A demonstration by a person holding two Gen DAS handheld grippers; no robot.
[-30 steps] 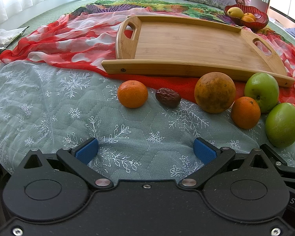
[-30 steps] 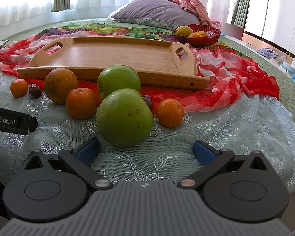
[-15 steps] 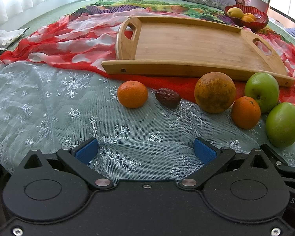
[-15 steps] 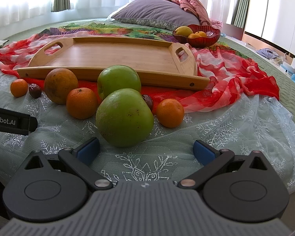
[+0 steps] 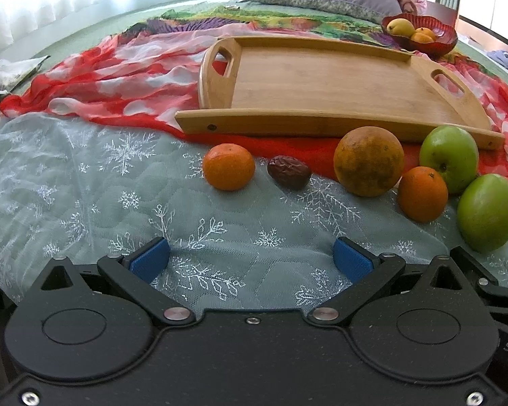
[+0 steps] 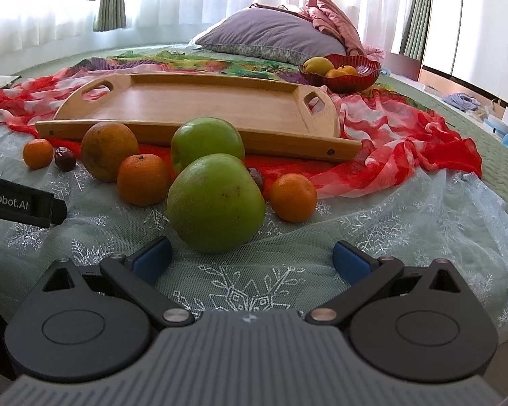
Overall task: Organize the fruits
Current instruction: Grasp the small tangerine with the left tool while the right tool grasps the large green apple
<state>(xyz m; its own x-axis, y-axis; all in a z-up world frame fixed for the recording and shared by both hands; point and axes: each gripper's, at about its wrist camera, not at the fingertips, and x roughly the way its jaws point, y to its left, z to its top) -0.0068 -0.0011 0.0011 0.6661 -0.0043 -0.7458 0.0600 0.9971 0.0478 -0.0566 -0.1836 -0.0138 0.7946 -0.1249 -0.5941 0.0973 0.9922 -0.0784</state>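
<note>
Right in front of my right gripper [image 6: 250, 258], whose fingers are wide apart, sits a big green apple [image 6: 216, 203]. It looks heavy, hard and smooth, so I should squeeze its fat middle. My left gripper [image 5: 250, 258] is wide apart too.

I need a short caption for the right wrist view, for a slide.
Open right gripper faces a large green apple among oranges on the bed, before an empty wooden tray.

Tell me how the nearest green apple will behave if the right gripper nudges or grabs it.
The nearest green apple is round and sits on a loose netting cloth, so it will probably roll. Its smooth skin may slip in the open right gripper. It looks firm, likely heavy for a fruit.
</note>
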